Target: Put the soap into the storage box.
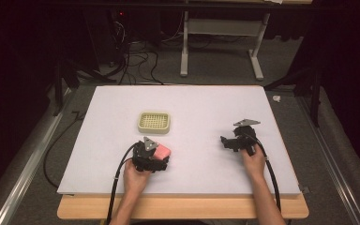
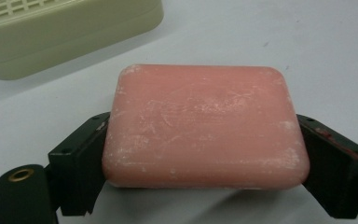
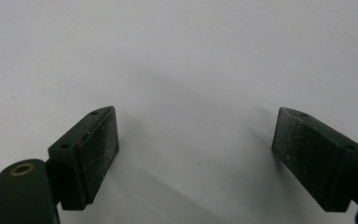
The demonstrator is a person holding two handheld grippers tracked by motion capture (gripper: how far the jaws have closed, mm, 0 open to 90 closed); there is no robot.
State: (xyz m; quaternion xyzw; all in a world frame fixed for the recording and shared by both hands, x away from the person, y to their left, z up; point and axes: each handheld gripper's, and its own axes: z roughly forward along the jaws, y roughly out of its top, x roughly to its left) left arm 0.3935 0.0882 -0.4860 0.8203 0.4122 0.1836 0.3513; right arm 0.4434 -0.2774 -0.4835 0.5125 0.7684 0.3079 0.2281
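Observation:
A pink bar of soap (image 2: 204, 127) sits between the two black jaws of my left gripper (image 2: 200, 158), which press on its two short sides. In the high view the same soap (image 1: 161, 151) shows at the tip of the left gripper (image 1: 155, 157), near the table's front, a little right of and below the pale green soap dish (image 1: 153, 121). That dish (image 2: 51, 37) fills the upper left corner of the left gripper view, just beyond the soap. My right gripper (image 1: 227, 142) rests on the table at the right, open with nothing between its jaws (image 3: 196, 154).
The white tabletop (image 1: 192, 108) lies on a wooden board. Cables trail from both grippers off the front edge. Behind the table stand a grey frame stand (image 1: 220, 42) and tangled cables (image 1: 131, 56) on the floor.

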